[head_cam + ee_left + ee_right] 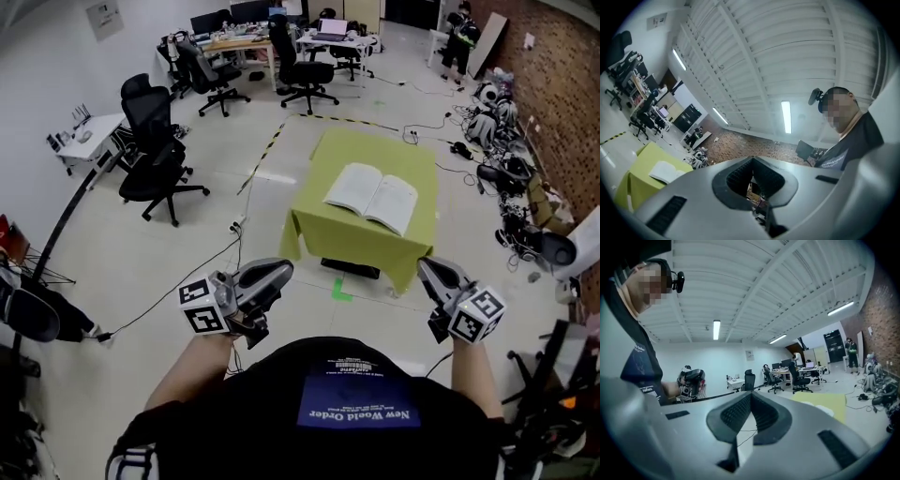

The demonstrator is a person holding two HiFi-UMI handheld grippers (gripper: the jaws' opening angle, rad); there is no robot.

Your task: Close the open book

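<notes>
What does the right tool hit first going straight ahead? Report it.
Nothing close, as far as the views show. The right tool points just left of the green table, toward a distant black office chair. Depth is unclear.

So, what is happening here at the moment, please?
A person stands some way back from a table covered with a green cloth, holding a gripper in each hand. A book lies open on the table, and nothing touches it. The left gripper and the right gripper are held close to the body, both shut and empty, well short of the table. The closing of the book has not yet begun.
</notes>
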